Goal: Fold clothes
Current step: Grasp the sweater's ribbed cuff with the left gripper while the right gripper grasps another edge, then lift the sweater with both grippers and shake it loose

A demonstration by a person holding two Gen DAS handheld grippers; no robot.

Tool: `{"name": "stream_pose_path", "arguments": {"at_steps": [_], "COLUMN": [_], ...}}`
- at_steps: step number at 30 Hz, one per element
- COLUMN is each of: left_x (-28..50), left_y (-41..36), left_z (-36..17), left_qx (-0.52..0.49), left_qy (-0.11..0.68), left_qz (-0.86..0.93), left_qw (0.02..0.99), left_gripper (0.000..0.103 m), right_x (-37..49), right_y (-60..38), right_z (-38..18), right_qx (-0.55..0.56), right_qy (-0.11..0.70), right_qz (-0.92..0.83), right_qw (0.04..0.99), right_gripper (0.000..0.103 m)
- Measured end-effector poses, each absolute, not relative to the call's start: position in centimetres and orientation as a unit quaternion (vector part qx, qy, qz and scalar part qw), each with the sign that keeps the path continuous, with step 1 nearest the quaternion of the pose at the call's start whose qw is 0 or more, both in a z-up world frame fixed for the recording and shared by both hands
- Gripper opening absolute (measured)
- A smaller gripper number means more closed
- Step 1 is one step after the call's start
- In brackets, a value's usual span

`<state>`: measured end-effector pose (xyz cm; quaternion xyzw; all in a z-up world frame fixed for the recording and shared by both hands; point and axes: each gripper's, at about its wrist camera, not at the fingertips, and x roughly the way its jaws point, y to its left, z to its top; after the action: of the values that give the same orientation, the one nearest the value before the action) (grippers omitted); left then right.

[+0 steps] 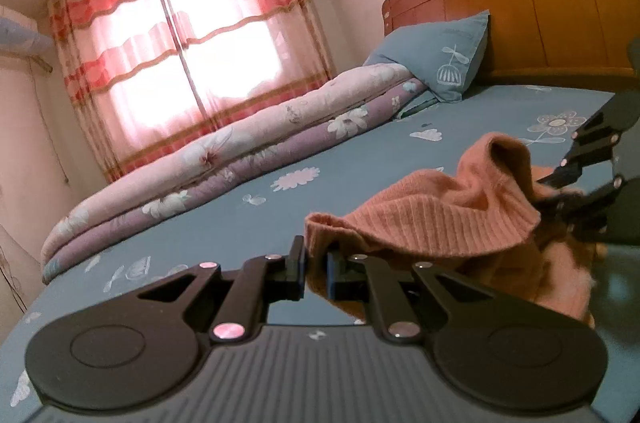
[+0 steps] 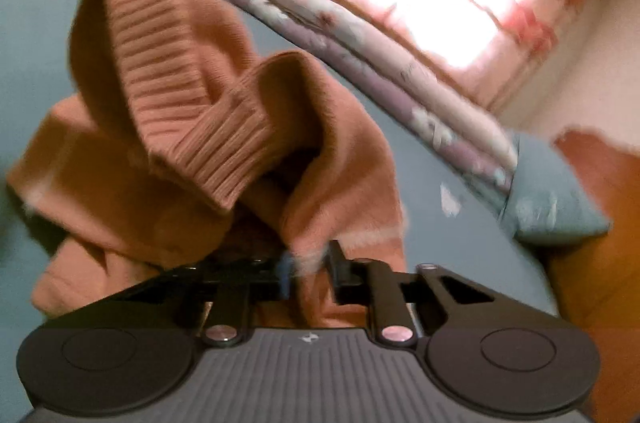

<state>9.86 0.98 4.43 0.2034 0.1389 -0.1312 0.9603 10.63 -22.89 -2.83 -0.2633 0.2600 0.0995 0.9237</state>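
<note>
Both grippers are pinched on the orange sweater (image 1: 432,219), which is bunched up and partly lifted off the blue bedsheet (image 1: 248,223), on the side of the bed away from the rolled quilt (image 1: 224,167).

Left gripper (image 1: 316,273): fingers narrow, clamped on a fold of the knit near the ribbed hem. The cloth runs straight between the pads.

Right gripper (image 2: 310,273): fingers narrow too, with a fuzzy edge of the sweater caught between them. That view is motion-blurred, so how deep the bite goes is unclear. From the left camera it sits on the far side of the sweater from the quilt, at the sweater's edge.

Step in hand, as I read it: pick-up and spread, not folding yet. The sweater is a crumpled heap, ribbed cuff or hem flopped over the top, and no flat panel is visible.

Next move calls for:
- pulling the two grips apart to take out slack and find the garment's outline
- laying it flat on the sheet, clear of the quilt and the pillow (image 1: 440,59)
- checking that both grips are on matching edges; I cannot tell from here which part each one holds

Risk: the right grip looks shallow and could slip under tension.
</note>
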Motion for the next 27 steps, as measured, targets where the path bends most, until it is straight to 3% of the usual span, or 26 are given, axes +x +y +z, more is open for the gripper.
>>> {"name": "stream_pose_path", "arguments": {"at_steps": [5,11,14,16,17,23,25,27], "left_x": [10.0,10.3,10.2,10.2,10.2,11.0,11.3,11.6], "left_y": [1.1,1.4,1.5,1.5,1.4,1.2,1.2,1.1], "left_z": [3.9,3.6,3.8,4.0,4.2,5.1,5.3,5.4], "left_qx": [0.198,0.172,0.169,0.169,0.168,0.171,0.172,0.171], "left_qy": [0.152,0.172,0.172,0.171,0.171,0.165,0.165,0.165], "left_qz": [-0.128,-0.125,-0.129,-0.129,-0.130,-0.131,-0.131,-0.132], "left_qw": [0.960,0.962,0.962,0.962,0.962,0.962,0.962,0.962], "left_gripper": [0.008,0.008,0.008,0.008,0.008,0.009,0.009,0.009], "right_x": [9.6,8.7,7.9,7.5,7.3,6.0,5.7,5.1], "right_y": [-25.9,-29.5,-29.7,-28.6,-27.8,-23.0,-22.1,-21.5], "right_z": [-2.1,-2.6,-3.0,-3.1,-3.2,-4.5,-5.3,-5.7], "right_qx": [-0.252,-0.232,-0.230,-0.255,-0.274,-0.399,-0.437,-0.457], "right_qy": [0.279,0.317,0.311,0.291,0.281,0.218,0.210,0.207], "right_qz": [0.060,0.033,0.047,0.061,0.069,0.104,0.104,0.105], "right_qw": [0.924,0.919,0.921,0.920,0.917,0.885,0.869,0.859], "right_gripper": [0.008,0.008,0.013,0.028,0.031,0.035,0.045,0.045]}}
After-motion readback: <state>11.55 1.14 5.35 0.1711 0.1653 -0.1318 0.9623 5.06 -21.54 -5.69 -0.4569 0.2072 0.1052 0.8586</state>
